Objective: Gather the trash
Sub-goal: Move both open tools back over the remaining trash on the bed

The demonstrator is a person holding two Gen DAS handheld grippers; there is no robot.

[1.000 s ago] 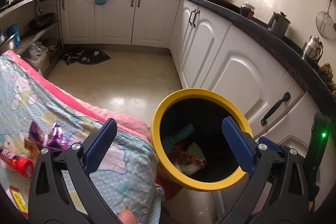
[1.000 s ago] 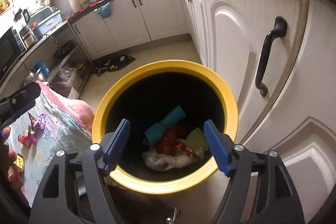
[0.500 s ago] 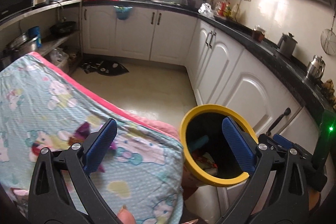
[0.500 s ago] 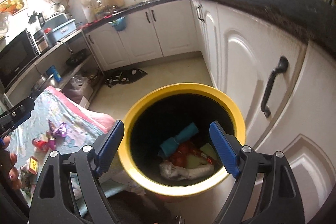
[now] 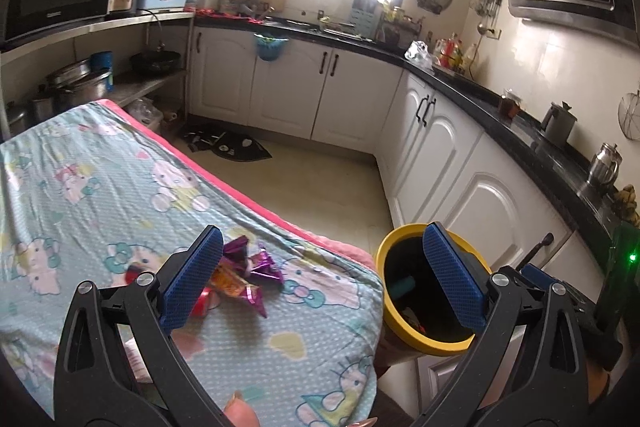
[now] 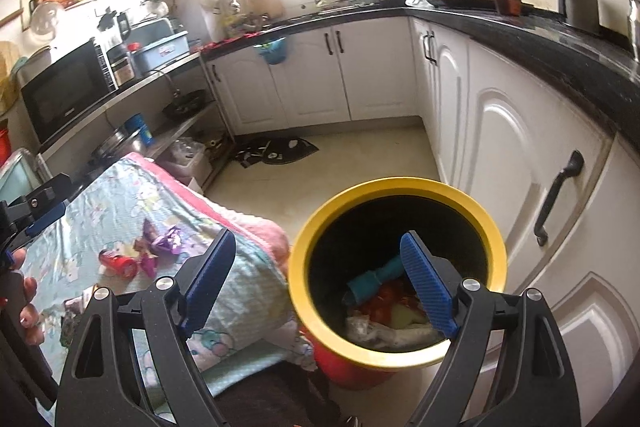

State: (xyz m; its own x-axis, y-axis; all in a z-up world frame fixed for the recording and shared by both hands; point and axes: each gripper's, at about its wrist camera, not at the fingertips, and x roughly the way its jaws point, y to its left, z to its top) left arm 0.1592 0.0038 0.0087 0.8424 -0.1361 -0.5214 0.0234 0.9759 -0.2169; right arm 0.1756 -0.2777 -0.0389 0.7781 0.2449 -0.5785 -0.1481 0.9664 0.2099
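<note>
Both the left gripper (image 5: 322, 277) and right gripper (image 6: 322, 281) gape wide, holding nothing; the right's jaws have just been opening. Purple wrappers (image 5: 256, 263) lie lower-centre on the cartoon-print cloth (image 5: 100, 187), the yellow-rimmed bin (image 6: 304, 291) lower right.

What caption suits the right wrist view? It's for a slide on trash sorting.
Open right gripper above the yellow-rimmed bin holding trash; purple wrappers wait on the cloth-covered table.
</note>
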